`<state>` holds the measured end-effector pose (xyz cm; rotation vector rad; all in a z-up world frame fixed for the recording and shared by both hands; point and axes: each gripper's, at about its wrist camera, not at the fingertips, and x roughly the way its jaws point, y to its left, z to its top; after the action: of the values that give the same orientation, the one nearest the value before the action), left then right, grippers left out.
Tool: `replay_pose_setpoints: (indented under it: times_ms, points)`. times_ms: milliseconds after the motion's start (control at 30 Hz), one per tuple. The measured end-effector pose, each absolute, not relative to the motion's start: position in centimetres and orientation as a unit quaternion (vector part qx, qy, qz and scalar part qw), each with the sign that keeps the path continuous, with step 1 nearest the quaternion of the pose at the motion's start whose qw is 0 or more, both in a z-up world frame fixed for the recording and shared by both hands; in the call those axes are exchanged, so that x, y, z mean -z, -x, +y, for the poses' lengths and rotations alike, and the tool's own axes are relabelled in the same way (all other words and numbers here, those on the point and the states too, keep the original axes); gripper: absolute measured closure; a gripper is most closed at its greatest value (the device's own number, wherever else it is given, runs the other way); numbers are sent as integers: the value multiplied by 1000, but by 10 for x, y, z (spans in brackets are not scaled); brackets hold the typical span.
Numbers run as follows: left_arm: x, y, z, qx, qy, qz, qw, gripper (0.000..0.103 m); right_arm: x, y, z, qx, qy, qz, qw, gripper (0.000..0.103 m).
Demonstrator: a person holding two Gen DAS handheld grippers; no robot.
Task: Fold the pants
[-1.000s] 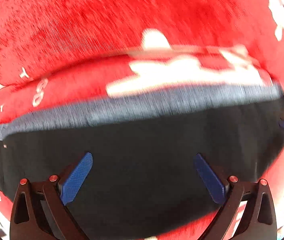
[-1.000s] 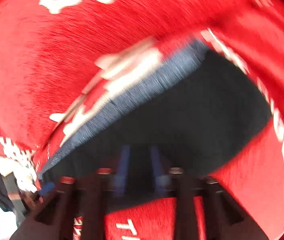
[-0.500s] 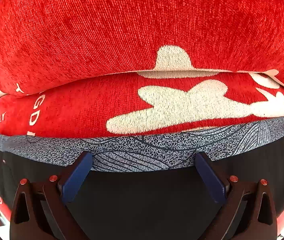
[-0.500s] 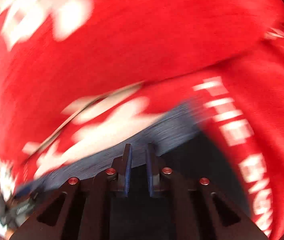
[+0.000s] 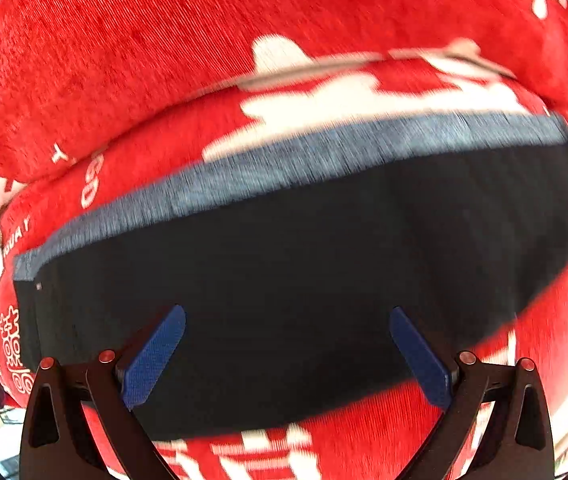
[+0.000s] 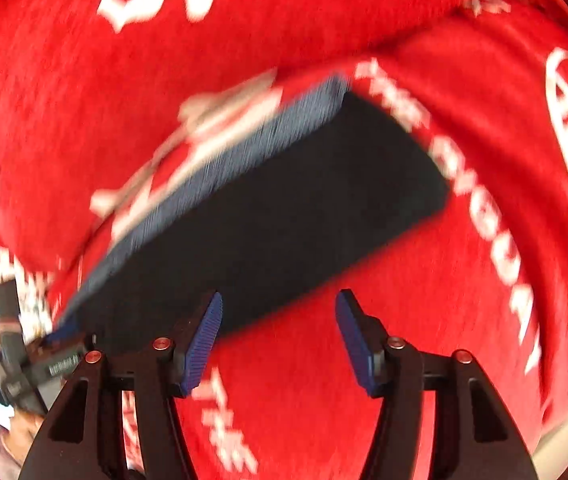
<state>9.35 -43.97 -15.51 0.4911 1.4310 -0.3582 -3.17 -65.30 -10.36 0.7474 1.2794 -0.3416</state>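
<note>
Pants (image 5: 304, 280) lie folded into a dark rectangle on the red blanket (image 5: 123, 60). Left hand-held gripper (image 5: 288, 354) hangs wide open above them, empty; right hand-held gripper (image 6: 279, 340), beside their near edge, is opening with nothing between its jaws. Fold judged laid down; next comes checking edges.

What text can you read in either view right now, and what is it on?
"THE": white print on the red cloth, bottom of the right view.
"THE ...GUA...": arc of print on the cloth, right of the pants; middle letters blurred.
"...GUAY": cloth, left edge of the left view.
Large white characters on the cloth: too blurred to read.
Label, left edge of the right view: unreadable.
</note>
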Motion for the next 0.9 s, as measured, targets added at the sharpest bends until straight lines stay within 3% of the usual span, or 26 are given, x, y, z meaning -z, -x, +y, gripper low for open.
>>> replay_pose_setpoints:
  times_ms: [300, 900]
  points:
    - [137, -43, -409, 196, -222, 660, 690, 0, 119, 71, -578, 138, -365, 624, 677, 40]
    - [126, -26, -340, 255, -184, 678, 664, 0, 96, 79, -505, 153, -347, 617, 689, 24]
